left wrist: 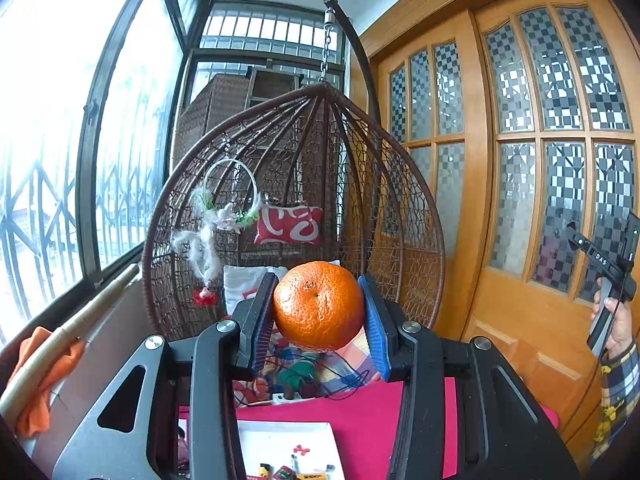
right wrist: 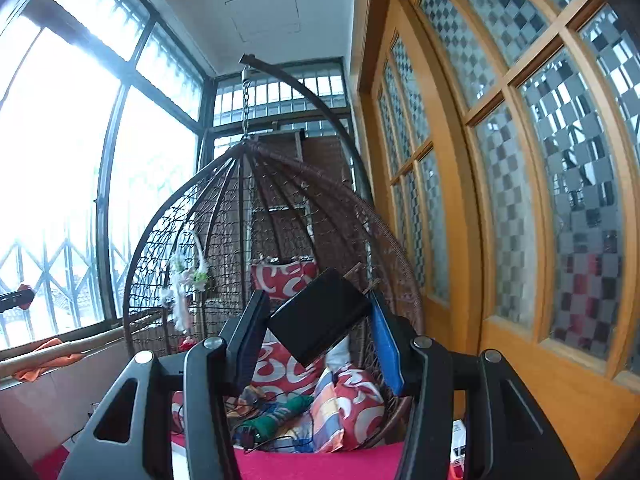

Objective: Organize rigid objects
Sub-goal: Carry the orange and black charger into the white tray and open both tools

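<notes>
Above the pink surface (left wrist: 360,412), the left claw (left wrist: 319,312) is clamping an orange (left wrist: 318,306) and the right claw (right wrist: 316,320) is clamping what is probably a black box (right wrist: 318,318); both lifted, each apparently needing a set-down spot next.

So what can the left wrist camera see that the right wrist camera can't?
Only the left wrist view shows the orange clamped in the left gripper, the white tray below, and a hand holding the other gripper. Only the right wrist view shows the black box, tilted, in the right gripper. Both show the hanging wicker chair, red cushion and wooden doors.
</notes>
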